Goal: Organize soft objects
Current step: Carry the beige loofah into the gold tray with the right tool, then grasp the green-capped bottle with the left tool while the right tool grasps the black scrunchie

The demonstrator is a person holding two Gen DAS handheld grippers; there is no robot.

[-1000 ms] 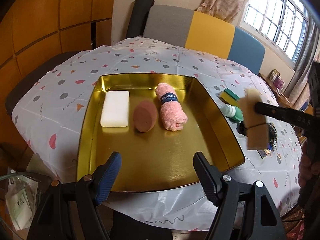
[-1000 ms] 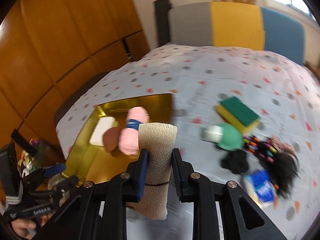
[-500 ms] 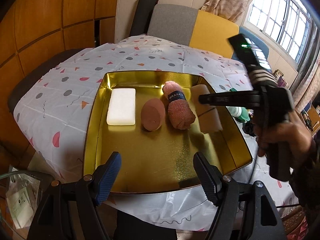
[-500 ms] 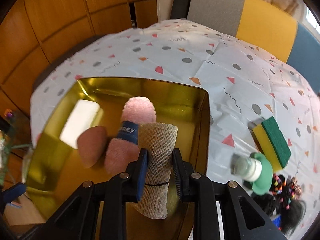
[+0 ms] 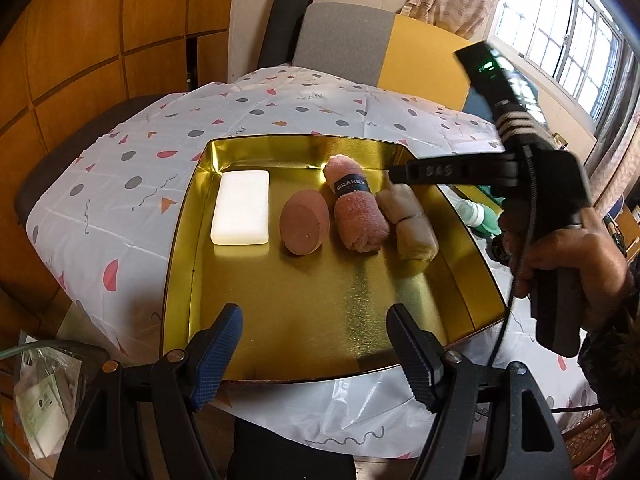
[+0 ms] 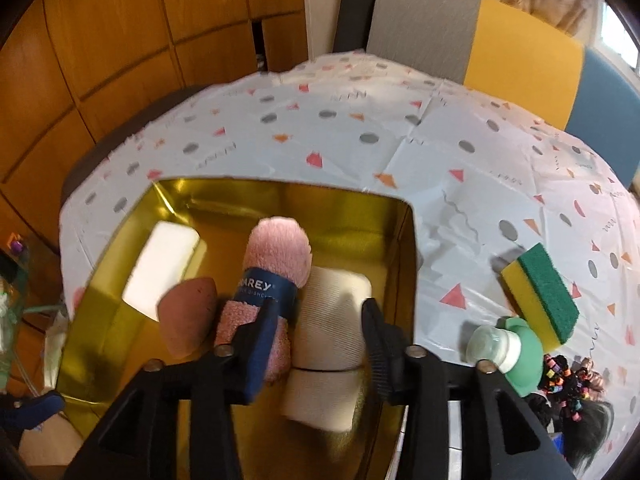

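Observation:
A gold tray [image 5: 192,264] holds a white foam block [image 5: 241,213], a brown sponge [image 5: 303,224], a pink rolled towel [image 5: 356,212] and a beige rolled bandage [image 5: 412,222] in a row. My right gripper [image 6: 320,336] is open, its fingers [image 6: 260,344] apart on either side of the beige bandage [image 6: 332,332], which lies on the tray floor beside the pink towel [image 6: 272,276]. In the left wrist view the right gripper's finger [image 5: 440,170] reaches over the bandage. My left gripper [image 5: 316,356] is open and empty over the tray's near edge.
On the patterned tablecloth [image 6: 400,136] right of the tray [image 6: 408,264] lie a green-and-yellow scouring sponge [image 6: 540,292], a small bottle on a green holder [image 6: 508,352] and a black hair item with coloured beads [image 6: 572,392]. Chairs [image 5: 384,52] stand behind the table.
My right gripper carried the beige bandage from the table's right side into the tray, set it down beside the pink towel and opened its fingers. The left gripper stayed put.

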